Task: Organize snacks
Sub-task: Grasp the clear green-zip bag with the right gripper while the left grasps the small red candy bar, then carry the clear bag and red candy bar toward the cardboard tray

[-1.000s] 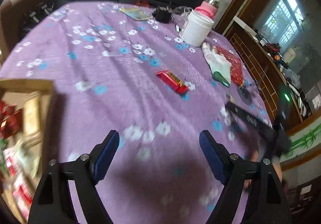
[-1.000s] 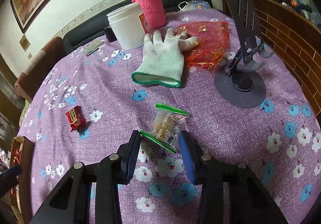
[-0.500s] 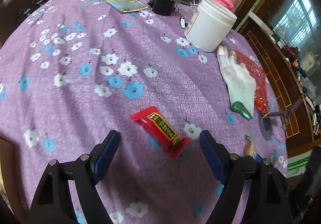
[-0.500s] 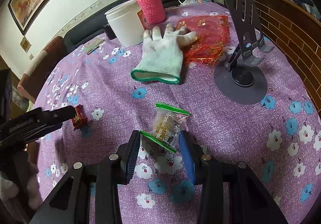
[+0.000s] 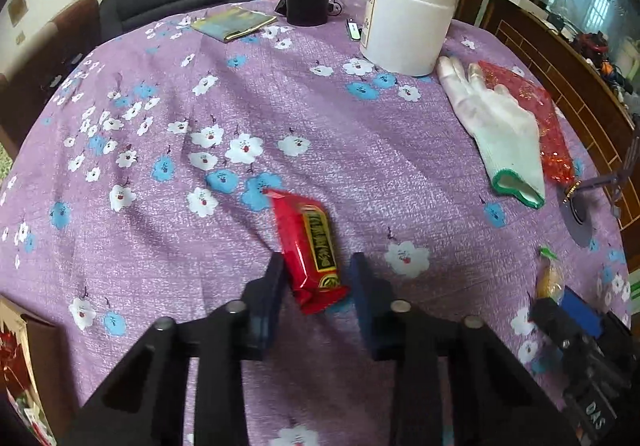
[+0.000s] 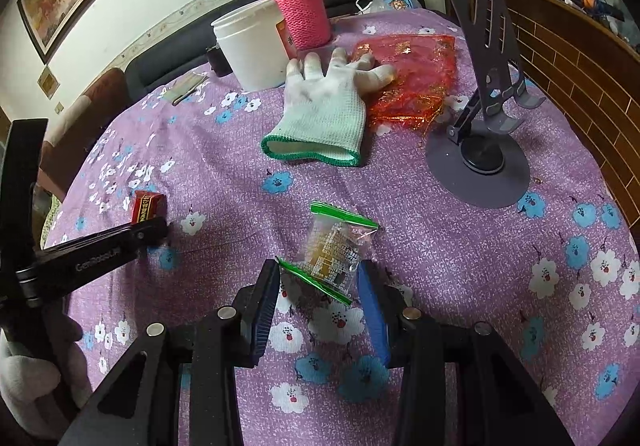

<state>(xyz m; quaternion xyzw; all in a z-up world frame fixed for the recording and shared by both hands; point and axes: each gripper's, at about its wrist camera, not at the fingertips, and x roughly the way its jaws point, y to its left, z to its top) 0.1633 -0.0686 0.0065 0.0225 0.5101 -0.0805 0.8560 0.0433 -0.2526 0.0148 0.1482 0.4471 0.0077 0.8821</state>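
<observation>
A red snack bar (image 5: 310, 246) lies on the purple flowered tablecloth (image 5: 360, 150). My left gripper (image 5: 318, 270) has its fingers on both sides of the bar's near end, narrowed but with a small gap on the right. It also shows in the right wrist view (image 6: 148, 206), with the left gripper's finger (image 6: 120, 238) beside it. A clear snack packet with green ends (image 6: 334, 250) lies between the fingers of my right gripper (image 6: 320, 278), which is partly open around its near end. The packet also shows in the left wrist view (image 5: 550, 278).
A white glove (image 6: 324, 114), a red mesh bag (image 6: 408, 82), a grey phone stand (image 6: 484, 118), a white tub (image 6: 252, 42) and a pink-sleeved flask (image 6: 298, 2) stand at the back. A wooden box with snacks (image 5: 16, 362) sits at the left edge.
My left gripper moved forward over the table to the red bar and its fingers narrowed around it. My right gripper stayed around the clear packet.
</observation>
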